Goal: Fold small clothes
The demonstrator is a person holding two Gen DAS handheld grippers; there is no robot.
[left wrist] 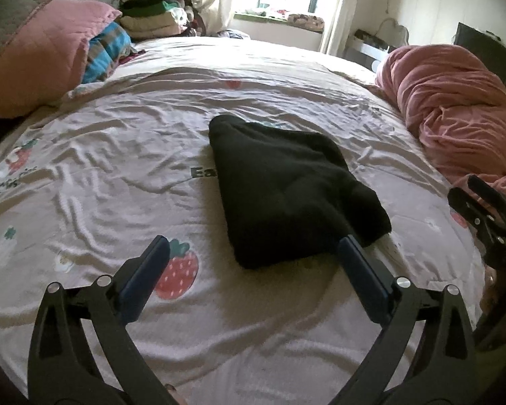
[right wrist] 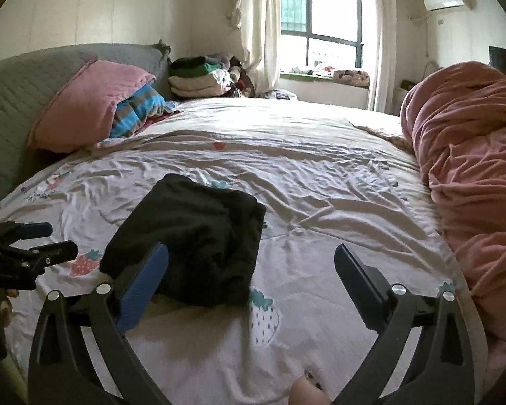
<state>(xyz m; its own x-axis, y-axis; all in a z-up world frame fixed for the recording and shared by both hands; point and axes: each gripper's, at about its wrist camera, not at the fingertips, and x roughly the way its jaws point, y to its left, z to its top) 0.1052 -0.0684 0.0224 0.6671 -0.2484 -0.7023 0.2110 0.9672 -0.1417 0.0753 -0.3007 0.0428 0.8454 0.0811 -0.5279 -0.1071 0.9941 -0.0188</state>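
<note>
A black garment (left wrist: 286, 189), folded into a thick flat bundle, lies in the middle of the strawberry-print bed sheet (left wrist: 118, 155). My left gripper (left wrist: 253, 243) hovers just short of its near edge, jaws wide open and empty. The right blue pad (left wrist: 357, 263) stands beside the bundle's near right corner. In the right wrist view the same garment (right wrist: 192, 236) lies ahead and to the left of my right gripper (right wrist: 251, 249), also wide open and holding nothing. Its left pad (right wrist: 145, 276) overlaps the bundle's near edge in the picture. Each gripper shows at the edge of the other's view.
A pink pillow (left wrist: 40, 67) and a striped blue cloth (left wrist: 108, 50) lie at the far left by the grey headboard (right wrist: 33, 77). A stack of folded clothes (left wrist: 151, 17) sits behind them. A bunched pink duvet (left wrist: 455, 118) fills the right side of the bed.
</note>
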